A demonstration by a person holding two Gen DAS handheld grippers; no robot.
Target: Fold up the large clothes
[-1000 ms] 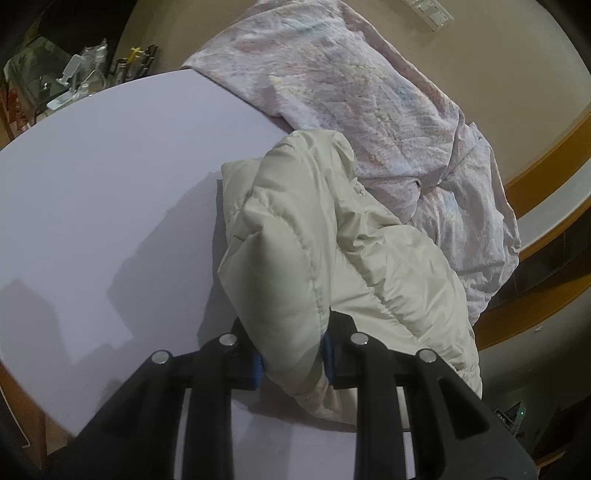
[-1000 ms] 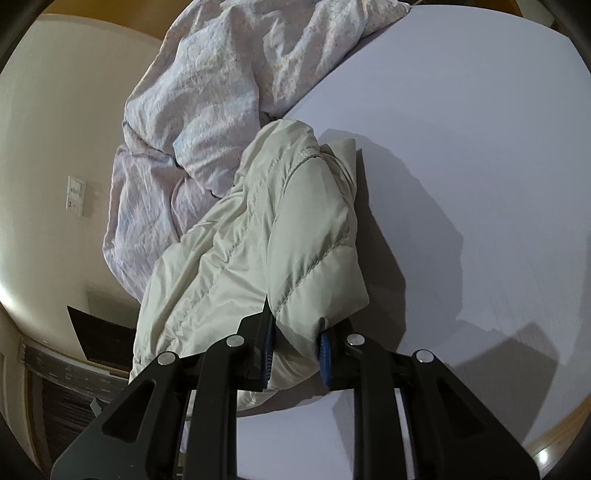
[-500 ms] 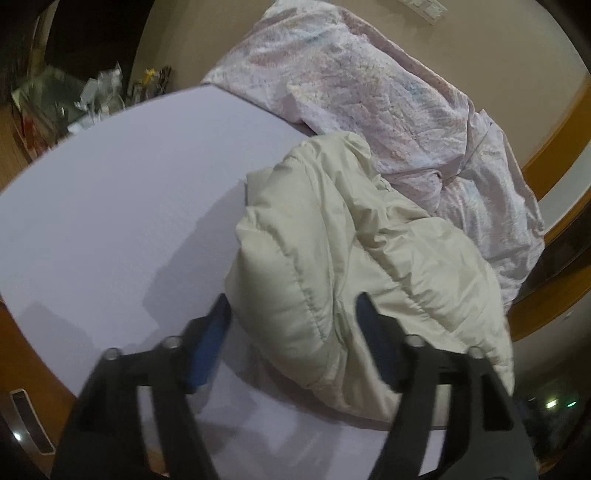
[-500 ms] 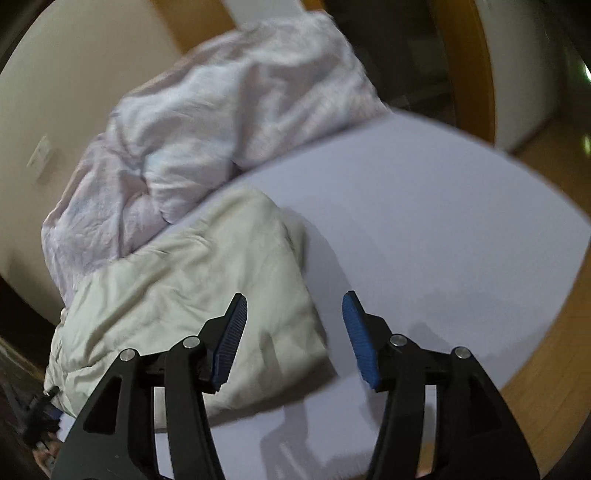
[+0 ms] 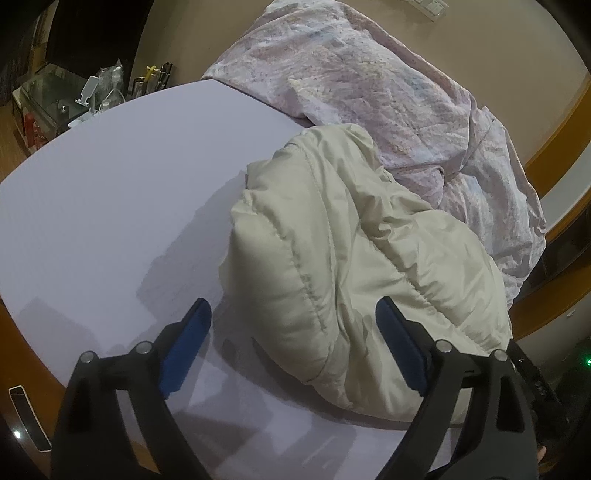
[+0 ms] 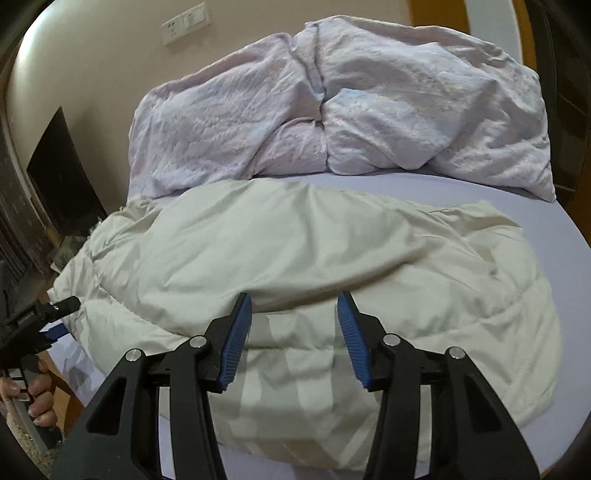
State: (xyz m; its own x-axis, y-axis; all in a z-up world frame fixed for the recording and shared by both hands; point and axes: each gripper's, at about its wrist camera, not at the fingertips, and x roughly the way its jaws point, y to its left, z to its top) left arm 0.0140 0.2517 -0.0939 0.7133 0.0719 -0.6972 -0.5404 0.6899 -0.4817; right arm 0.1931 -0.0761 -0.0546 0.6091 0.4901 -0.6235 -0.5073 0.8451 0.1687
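A cream padded jacket (image 5: 354,266) lies folded in a bulky heap on a pale lilac bed sheet (image 5: 122,192), its far side against a rumpled pink-and-white quilt (image 5: 388,96) piled along the beige wall (image 6: 92,66).

The left gripper (image 5: 293,343) hovers at the near end of the jacket, its jaws spreading wide and gripping nothing; one blue pad (image 5: 186,350) sits over bare sheet just beside the jacket, the other blue pad (image 5: 400,347) over the jacket's near edge, with the puffed end of the jacket in the gap and neither pad pressing on it.

The right gripper (image 6: 293,332) is poised over the long side of the jacket, seen here spread broadly across the sheet (image 6: 554,236) in front of the quilt (image 6: 332,107). Its jaws are partly apart and drawing in; jacket (image 6: 295,251) fabric lies below and beyond the gap, but the pads (image 6: 236,339) do not clamp it.

To the left of the jacket in the right wrist view, the tip of the left gripper (image 6: 55,321) reaches the jacket's end, and a hand (image 6: 35,398) grips its handle. A wall socket plate (image 6: 184,23) sits above the quilt. Beyond the far corner of the sheet in the left wrist view stands a cluttered glass-topped stand (image 5: 62,96).
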